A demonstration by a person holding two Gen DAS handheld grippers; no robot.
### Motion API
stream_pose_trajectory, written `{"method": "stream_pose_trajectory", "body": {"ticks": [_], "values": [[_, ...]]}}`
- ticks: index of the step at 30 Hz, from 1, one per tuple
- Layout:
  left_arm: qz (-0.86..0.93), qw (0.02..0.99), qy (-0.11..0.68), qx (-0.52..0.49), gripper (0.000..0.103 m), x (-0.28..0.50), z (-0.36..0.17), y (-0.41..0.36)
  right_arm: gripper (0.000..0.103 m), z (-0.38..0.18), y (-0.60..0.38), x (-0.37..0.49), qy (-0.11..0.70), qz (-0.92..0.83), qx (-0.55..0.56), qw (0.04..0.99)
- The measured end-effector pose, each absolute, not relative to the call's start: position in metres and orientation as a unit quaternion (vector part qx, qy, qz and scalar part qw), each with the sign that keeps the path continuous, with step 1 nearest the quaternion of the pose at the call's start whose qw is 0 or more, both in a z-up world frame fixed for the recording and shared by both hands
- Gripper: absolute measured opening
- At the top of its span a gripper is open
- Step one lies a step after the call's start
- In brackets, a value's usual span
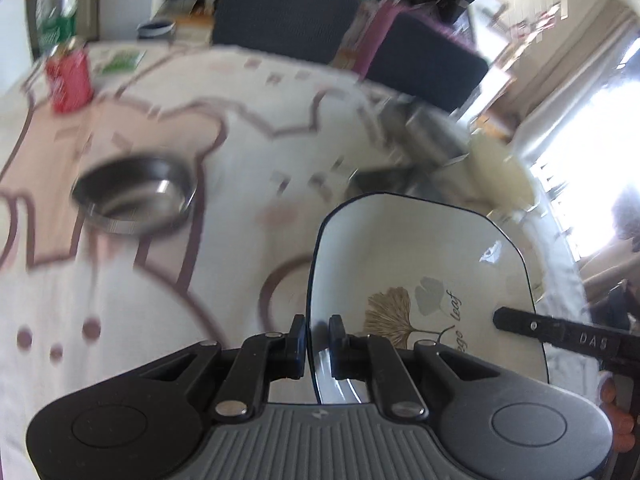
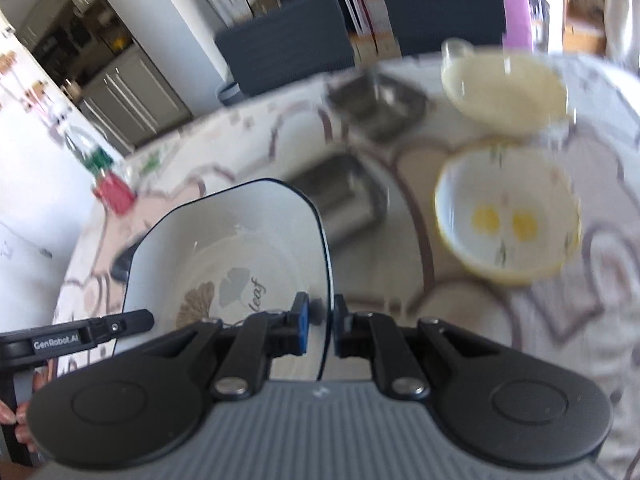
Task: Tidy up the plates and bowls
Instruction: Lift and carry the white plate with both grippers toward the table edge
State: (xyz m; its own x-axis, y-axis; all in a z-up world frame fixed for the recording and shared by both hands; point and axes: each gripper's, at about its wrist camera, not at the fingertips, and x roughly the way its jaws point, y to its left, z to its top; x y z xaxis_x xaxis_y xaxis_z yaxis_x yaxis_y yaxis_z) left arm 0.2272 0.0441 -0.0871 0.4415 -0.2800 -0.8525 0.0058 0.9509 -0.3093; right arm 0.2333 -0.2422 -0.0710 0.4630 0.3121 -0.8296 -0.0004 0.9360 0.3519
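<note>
Glazed ceramic plate (image 1: 420, 280), stiff, slippery and breakable, hangs clamped at opposite rims by left gripper (image 1: 318, 346) and right gripper (image 2: 320, 330).

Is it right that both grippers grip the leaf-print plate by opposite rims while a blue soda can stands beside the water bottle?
Not quite: the soda can is red, as the left wrist view shows. The rest holds: the left gripper and right gripper each clamp an opposite rim of the leaf-print plate, and the can stands by the water bottle.
</note>
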Motion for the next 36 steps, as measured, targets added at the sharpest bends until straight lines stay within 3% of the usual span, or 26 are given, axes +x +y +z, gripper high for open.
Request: {"method": "stream_pose_trajectory", "body": {"ticks": [5,14,36], "values": [[-0.057,0.826,0.550,-0.111,0.012,0.229,-0.104,0.047,0.016,-0.117,-0.236,0.231,0.568,0.100,0.159,0.801],[-0.046,0.802,0.584,-0.118,0.012,0.232,-0.127,0.055,0.016,-0.153,-0.217,0.232,0.601,0.090,0.150,0.780],[-0.042,0.792,0.597,-0.122,0.013,0.238,-0.139,0.058,0.017,-0.151,-0.207,0.232,0.618,0.074,0.154,0.767]]}}
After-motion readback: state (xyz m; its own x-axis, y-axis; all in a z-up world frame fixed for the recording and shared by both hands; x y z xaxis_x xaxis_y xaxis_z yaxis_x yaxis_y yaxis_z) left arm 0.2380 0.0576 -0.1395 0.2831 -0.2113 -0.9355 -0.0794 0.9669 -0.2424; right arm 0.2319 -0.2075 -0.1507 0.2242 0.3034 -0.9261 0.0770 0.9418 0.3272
